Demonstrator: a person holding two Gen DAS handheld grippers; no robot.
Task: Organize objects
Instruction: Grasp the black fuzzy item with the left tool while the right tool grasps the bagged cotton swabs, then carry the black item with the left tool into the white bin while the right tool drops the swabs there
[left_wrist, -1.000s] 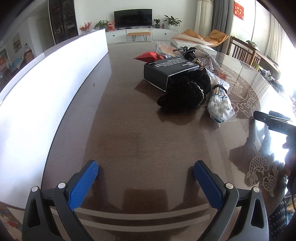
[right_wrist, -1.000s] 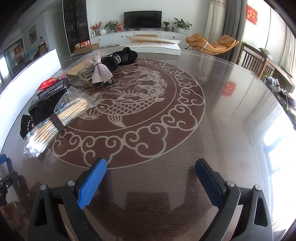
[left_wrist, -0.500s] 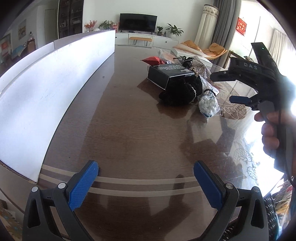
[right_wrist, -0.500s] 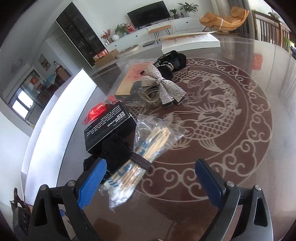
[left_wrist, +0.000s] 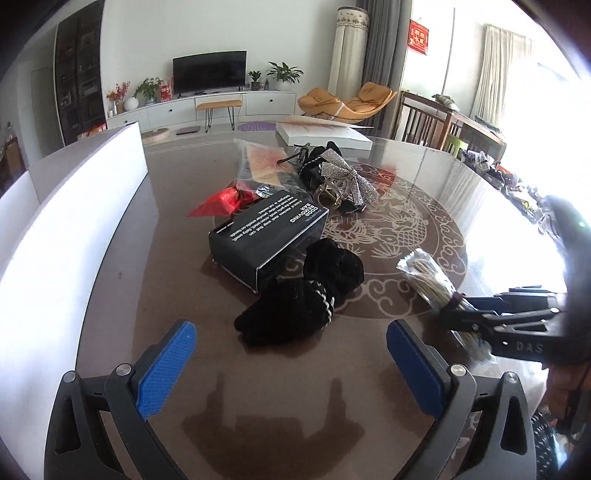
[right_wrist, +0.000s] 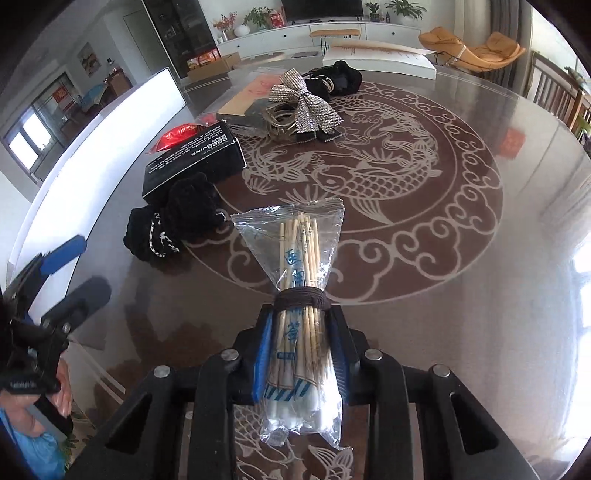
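- Clamping the bag of cotton swabs (right_wrist: 301, 295), the right gripper (right_wrist: 301, 332) had its jaws shut on it, near the table's (right_wrist: 461, 302) near edge.
- The left gripper (left_wrist: 291, 362) hung open and empty.
- Next, judging by the task: carry the bag clear of the clutter.

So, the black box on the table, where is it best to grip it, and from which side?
Grip the black box across its short width near the exposed end, coming from above. It lies flat, long and narrow; the black cloth crowds its near end, so probably take the far half.
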